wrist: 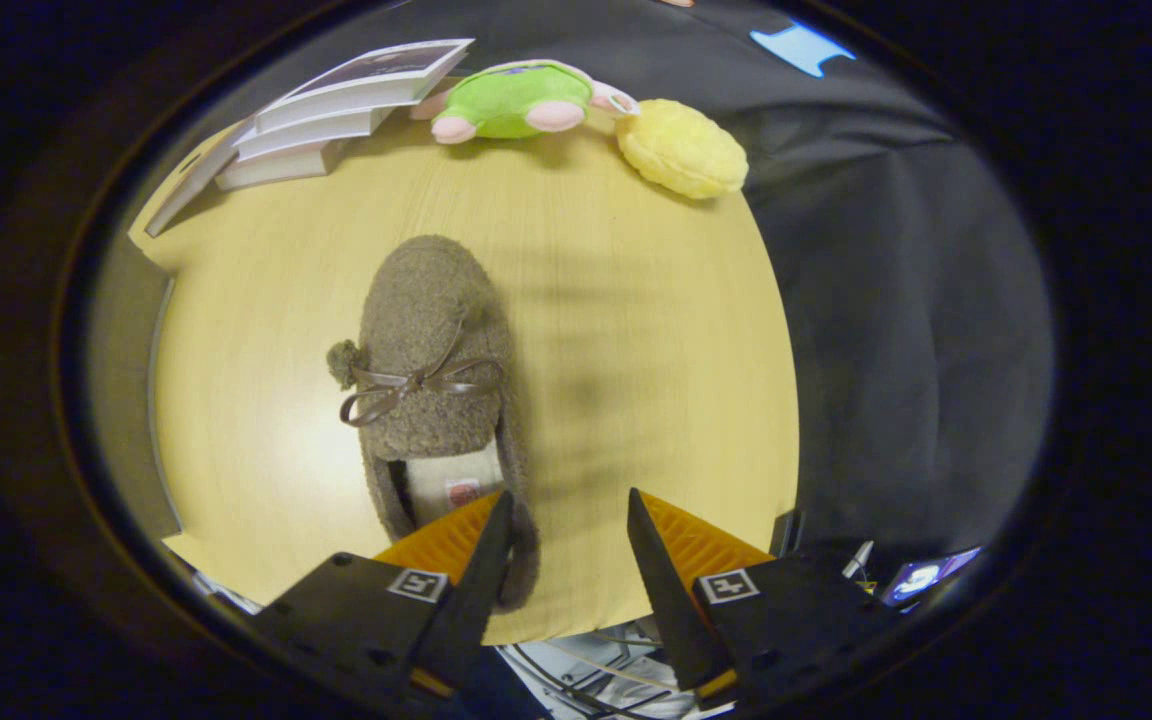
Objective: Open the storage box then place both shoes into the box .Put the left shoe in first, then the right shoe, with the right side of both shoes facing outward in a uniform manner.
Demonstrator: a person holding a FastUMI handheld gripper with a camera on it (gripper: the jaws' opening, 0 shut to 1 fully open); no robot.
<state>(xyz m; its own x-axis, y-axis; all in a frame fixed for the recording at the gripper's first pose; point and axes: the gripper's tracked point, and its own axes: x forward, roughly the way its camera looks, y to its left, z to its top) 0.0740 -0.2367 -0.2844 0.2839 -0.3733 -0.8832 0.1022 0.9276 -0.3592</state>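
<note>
**Gripper parted over the heel of a fuzzy slipper**

The gripper (568,520) hangs above a round, pale wooden surface (636,330) with its fingers (484,560) spread apart and nothing held between them. One finger overlaps the heel end of a brown fleece slipper (431,380); the other sits clear of it over bare wood, so the slipper's heel rim lies by the gap's edge rather than inside a grip.

The slipper lies flat, toe pointing away from the gripper, its opening and pale insole (451,480) nearest the fingers. A thin brown ribbon bow (416,385) crosses its upper, with a small pompom at one side.

Far beyond the slipper, at the surface's far edge, a stack of books (336,115) lies beside a green plush toy (516,100) with pink feet. Just next to the toy rests a round yellow cushion-like item (681,148). Dark cloth (896,320) hangs past the surface on the side of the free finger.
</note>
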